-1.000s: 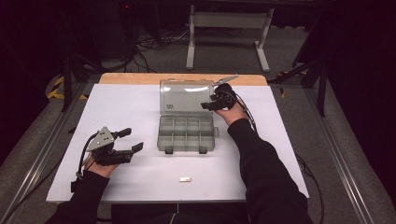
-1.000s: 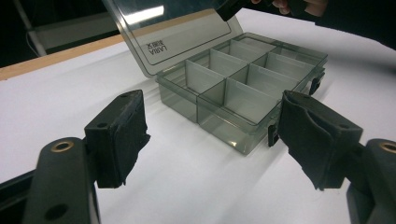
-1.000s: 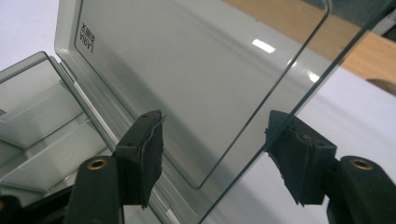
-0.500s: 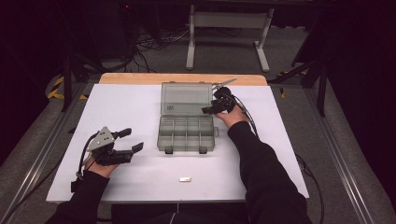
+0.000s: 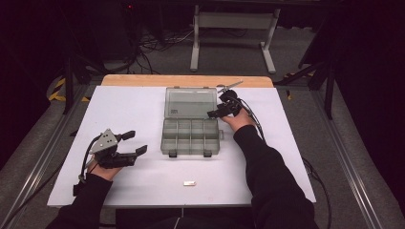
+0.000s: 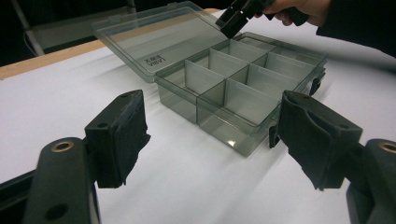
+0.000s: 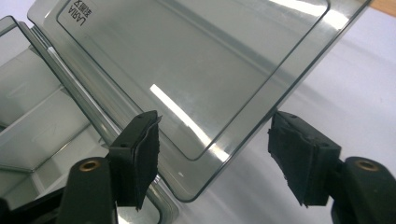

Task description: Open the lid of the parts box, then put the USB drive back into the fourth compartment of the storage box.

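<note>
A smoky clear compartment box (image 5: 191,138) stands in the middle of the white table, its lid (image 5: 190,101) swung open and leaning back. My right gripper (image 5: 213,113) is at the lid's near right corner. In the right gripper view that corner of the lid (image 7: 187,60) lies between the jaws of my right gripper (image 7: 217,140), and the pads stand apart from it. My left gripper (image 5: 135,142) rests open on the table left of the box. It points at the box (image 6: 243,79), with nothing between the jaws of my left gripper (image 6: 215,121). The compartments look empty.
A small white piece (image 5: 189,182) lies on the table near the front edge, in front of the box. A wooden strip (image 5: 143,80) runs along the table's far edge. Cables and a metal stand sit on the floor beyond.
The lid has tipped slightly further back beside my right gripper, which shifted only a little. My left gripper has stayed where it was.
</note>
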`<action>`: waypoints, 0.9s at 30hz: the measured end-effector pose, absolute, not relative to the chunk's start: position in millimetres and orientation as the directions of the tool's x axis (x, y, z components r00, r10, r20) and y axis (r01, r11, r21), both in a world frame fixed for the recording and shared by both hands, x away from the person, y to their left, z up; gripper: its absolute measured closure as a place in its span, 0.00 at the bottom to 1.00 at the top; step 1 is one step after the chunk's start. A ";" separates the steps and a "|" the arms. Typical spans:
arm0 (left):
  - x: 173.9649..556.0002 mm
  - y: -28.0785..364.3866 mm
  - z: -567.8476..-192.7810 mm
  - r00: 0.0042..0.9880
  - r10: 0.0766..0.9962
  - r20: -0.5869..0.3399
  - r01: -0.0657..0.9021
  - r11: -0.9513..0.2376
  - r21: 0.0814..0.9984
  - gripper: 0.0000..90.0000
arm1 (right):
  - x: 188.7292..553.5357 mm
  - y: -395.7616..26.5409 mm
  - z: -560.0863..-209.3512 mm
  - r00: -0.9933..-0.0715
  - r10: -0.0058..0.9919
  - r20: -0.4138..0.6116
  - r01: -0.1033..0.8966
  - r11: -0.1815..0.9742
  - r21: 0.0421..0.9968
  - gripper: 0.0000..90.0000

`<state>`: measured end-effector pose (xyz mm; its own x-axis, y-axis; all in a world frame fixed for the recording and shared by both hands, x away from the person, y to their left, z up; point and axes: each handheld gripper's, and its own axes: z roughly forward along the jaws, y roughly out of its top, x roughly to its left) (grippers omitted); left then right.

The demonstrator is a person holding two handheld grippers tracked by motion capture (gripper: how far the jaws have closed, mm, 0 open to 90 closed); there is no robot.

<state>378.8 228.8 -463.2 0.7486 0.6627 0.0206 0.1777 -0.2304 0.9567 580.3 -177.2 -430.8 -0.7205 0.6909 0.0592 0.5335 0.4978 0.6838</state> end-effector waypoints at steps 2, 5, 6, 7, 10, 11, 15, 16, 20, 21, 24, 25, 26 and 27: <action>380.3 228.0 -462.8 0.750 0.661 0.024 0.172 -0.230 0.958 0.28 | 578.2 -178.6 -429.3 -0.718 0.694 0.052 0.531 0.498 0.686 0.38; 380.2 229.6 -462.6 0.751 0.660 0.016 0.176 -0.224 0.959 0.27 | 573.9 -181.1 -425.0 -0.718 0.695 0.041 0.521 0.498 0.693 0.38; 379.9 231.1 -462.7 0.750 0.661 0.015 0.177 -0.222 0.959 0.27 | 571.9 -182.0 -422.8 -0.719 0.694 0.039 0.518 0.497 0.696 0.38; 379.4 231.9 -462.9 0.749 0.662 0.005 0.183 -0.214 0.960 0.27 | 568.1 -183.0 -418.9 -0.723 0.690 0.036 0.508 0.496 0.704 0.37; 379.5 234.0 -463.4 0.748 0.664 0.003 0.184 -0.211 0.960 0.26 | 559.9 -184.4 -411.1 -0.736 0.677 0.024 0.480 0.497 0.723 0.37; 379.2 234.1 -463.6 0.747 0.664 -0.004 0.189 -0.206 0.960 0.26 | 556.8 -184.5 -408.1 -0.740 0.672 0.019 0.471 0.498 0.729 0.36; 378.5 236.0 -464.1 0.748 0.664 -0.004 0.189 -0.208 0.960 0.25 | 543.7 -183.8 -397.9 -0.757 0.653 0.007 0.438 0.499 0.748 0.35; 378.4 236.8 -464.0 0.749 0.663 0.000 0.184 -0.209 0.960 0.24 | 539.7 -183.4 -395.7 -0.762 0.648 0.004 0.430 0.501 0.751 0.34; 376.5 239.2 -463.7 0.747 0.664 0.004 0.182 -0.211 0.960 0.24 | 524.6 -181.1 -387.9 -0.783 0.622 -0.012 0.391 0.507 0.768 0.33; 375.9 239.4 -463.9 0.747 0.665 -0.003 0.184 -0.203 0.962 0.24 | 520.0 -180.7 -385.7 -0.790 0.613 -0.016 0.377 0.506 0.775 0.33; 374.4 241.7 -463.9 0.745 0.667 -0.001 0.182 -0.202 0.962 0.23 | 510.1 -179.8 -381.6 -0.801 0.598 -0.024 0.354 0.505 0.788 0.31; 374.0 242.7 -463.8 0.745 0.667 -0.001 0.184 -0.204 0.961 0.23 | 506.8 -179.6 -380.5 -0.805 0.593 -0.024 0.346 0.503 0.792 0.31; 373.7 243.6 -463.6 0.745 0.667 0.002 0.182 -0.207 0.961 0.22 | 503.7 -179.4 -379.6 -0.809 0.587 -0.023 0.340 0.500 0.796 0.30; 373.7 243.6 -463.6 0.745 0.667 0.002 0.182 -0.207 0.961 0.21 | 503.7 -179.4 -379.6 -0.809 0.587 -0.023 0.340 0.500 0.796 0.30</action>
<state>373.7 243.6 -463.6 0.7450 0.6671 0.0023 0.1821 -0.2067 0.9613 503.7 -179.4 -379.6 -0.8092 0.5871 -0.0234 0.3400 0.5004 0.7962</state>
